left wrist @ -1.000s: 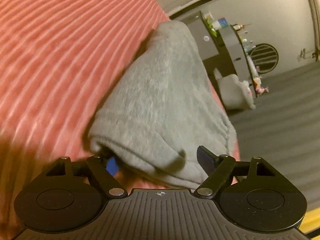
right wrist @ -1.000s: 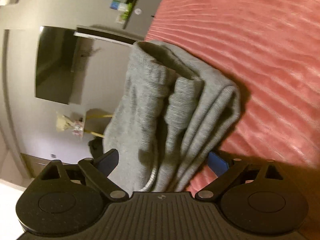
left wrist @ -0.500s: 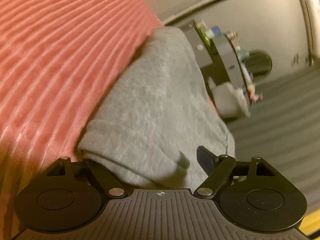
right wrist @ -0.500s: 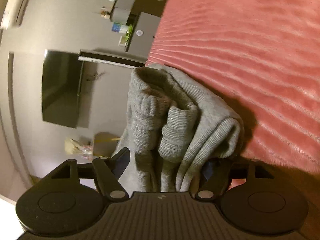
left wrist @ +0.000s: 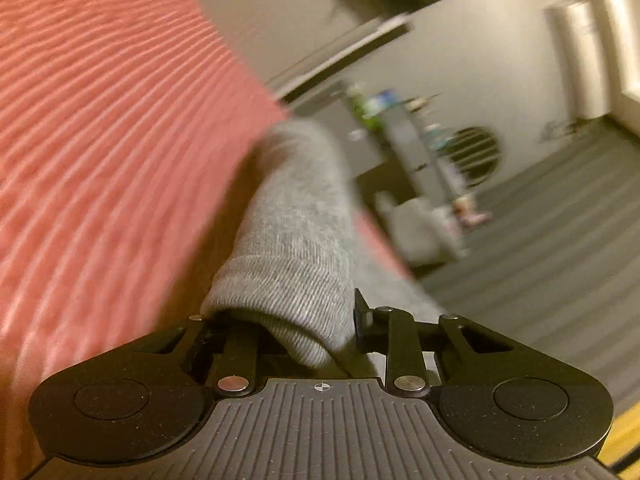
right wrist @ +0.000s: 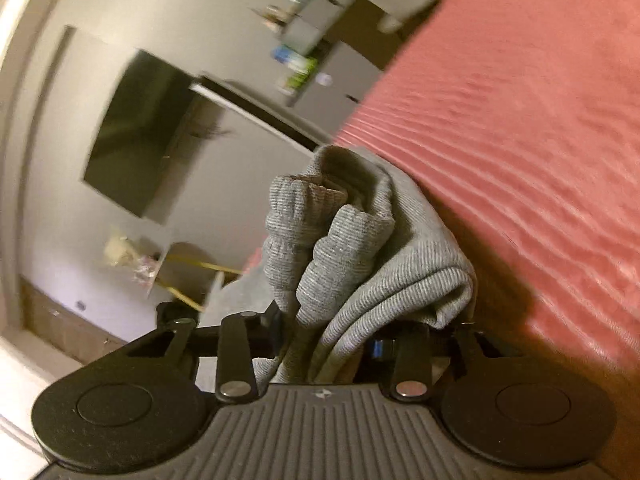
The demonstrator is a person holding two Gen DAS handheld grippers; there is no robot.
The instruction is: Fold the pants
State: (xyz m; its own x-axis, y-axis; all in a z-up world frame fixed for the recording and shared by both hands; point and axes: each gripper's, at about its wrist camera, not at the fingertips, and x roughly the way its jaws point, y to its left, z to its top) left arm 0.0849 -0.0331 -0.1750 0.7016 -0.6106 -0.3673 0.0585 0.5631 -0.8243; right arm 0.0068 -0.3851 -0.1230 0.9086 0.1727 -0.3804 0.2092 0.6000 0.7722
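Two grippers, one pair of pants, one bedspread.

Left gripper (left wrist: 288, 332): jaws have just been closing and now clench the near folded edge of the pants (left wrist: 296, 240), cloth bunched between the two black fingers.

Right gripper (right wrist: 324, 340): jaws likewise just closing, now clamped on the other end of the same garment (right wrist: 360, 264); several stacked layers run between the fingers, one blue pad (right wrist: 378, 349) showing at the right finger.

Pants: one, grey ribbed knit, folded into a thick bundle. Two ribbed cuffs bulge just beyond the right jaws. From the left jaws the bundle runs away as a narrow grey roll.

Bedspread (left wrist: 100, 140): one, red, ridged, lying under and beside the pants, left of the left jaws, right of the right jaws.

Beyond: room furniture, blurred.
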